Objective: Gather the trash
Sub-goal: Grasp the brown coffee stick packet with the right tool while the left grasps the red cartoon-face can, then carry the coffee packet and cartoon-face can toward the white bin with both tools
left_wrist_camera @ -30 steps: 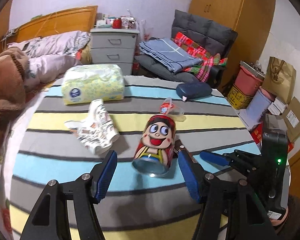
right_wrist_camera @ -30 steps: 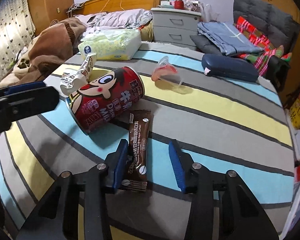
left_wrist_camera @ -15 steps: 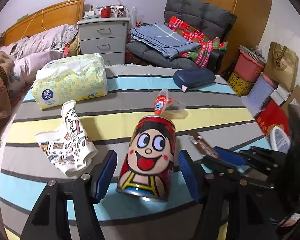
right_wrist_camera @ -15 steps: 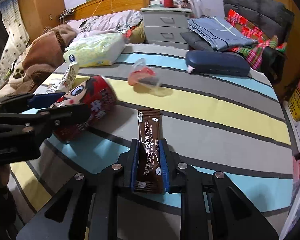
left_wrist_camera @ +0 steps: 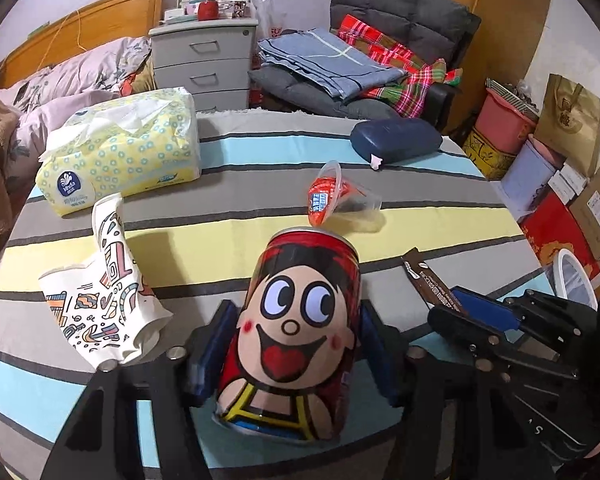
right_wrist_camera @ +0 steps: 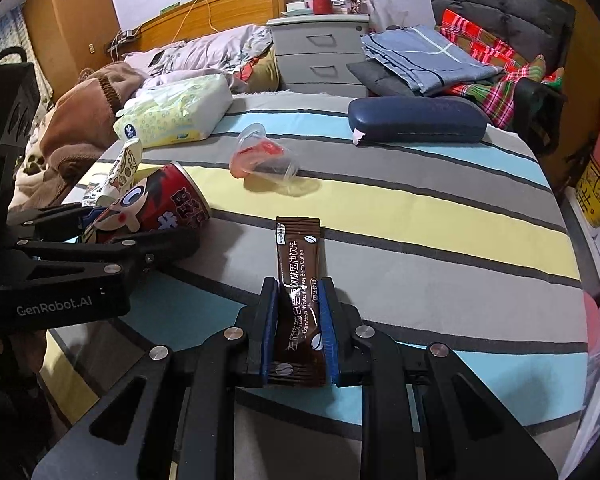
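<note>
A red can [left_wrist_camera: 300, 332] printed with a wide-eyed cartoon face lies on its side on the striped surface [left_wrist_camera: 420, 208], filling the lower middle of the left wrist frame. It sits between the two blue-padded fingers [left_wrist_camera: 214, 344] of the left gripper [left_wrist_camera: 296, 350], whose jaws are closing around it; the pads stand right at its sides, though contact cannot be told for certain.

In the right wrist frame, a brown coffee sachet [right_wrist_camera: 300, 288] with white lettering lies flat on the surface, its length running away from the camera. The right gripper [right_wrist_camera: 298, 320] has its fingers [right_wrist_camera: 269, 320] drawn together and clamped on the sachet's near half; the far end juts out past the fingertips toward the middle of the frame.

Left of the can, a crumpled paper cup [left_wrist_camera: 104, 296] with a colourful pattern lies on the surface. Above the can, a clear plastic cup [left_wrist_camera: 340, 200] with a red label lies tipped over. A pack of tissues [left_wrist_camera: 120, 156] sits at upper left, a dark blue case [left_wrist_camera: 396, 140] at upper right.
</note>
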Demonstrator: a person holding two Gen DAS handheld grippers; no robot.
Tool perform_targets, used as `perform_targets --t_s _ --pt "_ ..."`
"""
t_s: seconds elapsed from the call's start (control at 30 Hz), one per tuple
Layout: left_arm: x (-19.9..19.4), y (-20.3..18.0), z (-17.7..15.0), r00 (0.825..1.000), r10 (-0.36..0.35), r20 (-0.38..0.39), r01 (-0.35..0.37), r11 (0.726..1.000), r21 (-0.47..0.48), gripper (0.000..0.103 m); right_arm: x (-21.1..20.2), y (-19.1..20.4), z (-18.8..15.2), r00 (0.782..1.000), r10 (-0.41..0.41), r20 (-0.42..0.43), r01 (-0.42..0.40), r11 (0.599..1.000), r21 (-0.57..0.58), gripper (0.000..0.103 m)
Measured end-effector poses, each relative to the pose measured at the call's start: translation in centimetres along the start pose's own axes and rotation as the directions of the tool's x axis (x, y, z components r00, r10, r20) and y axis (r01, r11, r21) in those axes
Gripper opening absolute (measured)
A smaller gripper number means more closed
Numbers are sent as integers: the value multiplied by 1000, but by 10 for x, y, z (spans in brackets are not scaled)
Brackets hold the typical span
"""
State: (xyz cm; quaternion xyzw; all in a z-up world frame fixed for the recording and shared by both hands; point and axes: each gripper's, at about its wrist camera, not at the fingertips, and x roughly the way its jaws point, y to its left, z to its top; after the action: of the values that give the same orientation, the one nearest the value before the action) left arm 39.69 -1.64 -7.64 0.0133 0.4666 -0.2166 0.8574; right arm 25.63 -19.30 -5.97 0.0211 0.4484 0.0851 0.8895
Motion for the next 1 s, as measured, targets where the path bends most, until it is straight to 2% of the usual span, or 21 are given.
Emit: perform_targets --t_s 0.37,0.67,1.0 --pt "-10 -10 -7 999 42 12 -42 999 6 54 -3 -3 0 1000 2 13 -2 1000 13 20" --pt "-39 -22 -15 997 47 54 -47 999 6 54 -26 -5 -6 998 7 57 -9 1000 26 20" --pt "-79 -67 -30 994 25 102 -31 998 54 54 -64 -22 -21 993 -30 110 22 997 72 20"
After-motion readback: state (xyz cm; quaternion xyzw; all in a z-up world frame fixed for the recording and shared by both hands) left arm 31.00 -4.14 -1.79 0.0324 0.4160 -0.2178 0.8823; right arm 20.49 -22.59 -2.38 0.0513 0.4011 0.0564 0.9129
